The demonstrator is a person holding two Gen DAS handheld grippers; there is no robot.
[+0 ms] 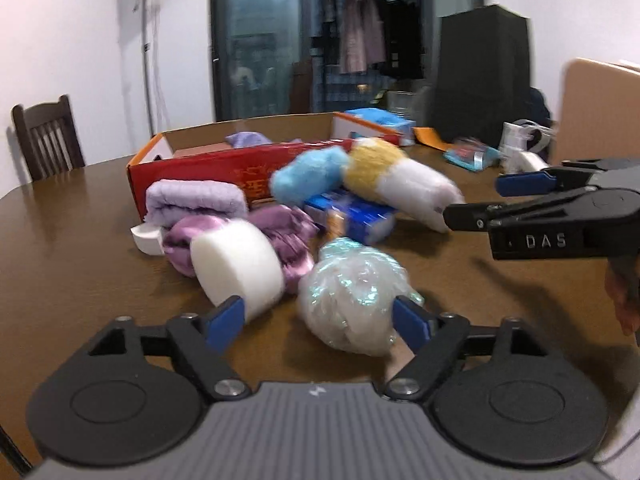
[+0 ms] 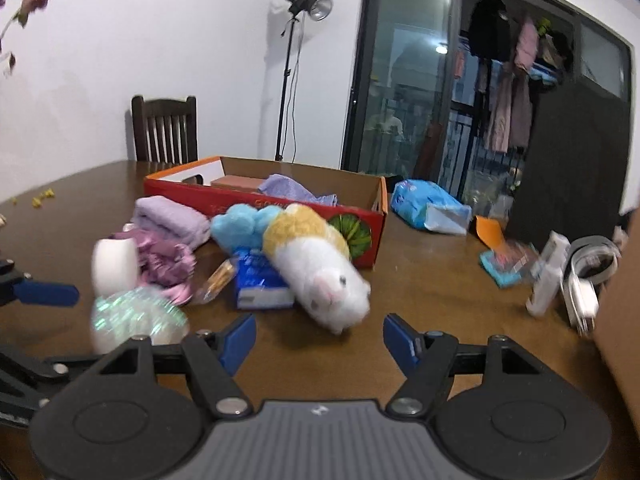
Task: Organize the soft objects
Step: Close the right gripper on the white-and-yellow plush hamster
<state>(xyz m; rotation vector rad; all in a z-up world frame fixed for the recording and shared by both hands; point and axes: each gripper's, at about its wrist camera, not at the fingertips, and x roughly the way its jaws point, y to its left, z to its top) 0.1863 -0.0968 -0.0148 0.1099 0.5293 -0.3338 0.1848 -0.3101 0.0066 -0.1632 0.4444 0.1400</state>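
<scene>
Plush toy, light and squashy, lies at twelve o'clock of the empty, gaping right claw; pinch its white midsection.

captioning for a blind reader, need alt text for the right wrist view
The open right tool points at a white and yellow plush hamster lying on a brown table, nothing between its fingers. Behind sit a red cardboard box, folded purple towel and other soft items.

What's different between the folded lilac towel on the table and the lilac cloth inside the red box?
The folded lilac towel lies on the table outside the red box; the lilac cloth lies inside it. The towel is neatly folded, the cloth loose and rumpled. Both are soft and pale purple.
</scene>
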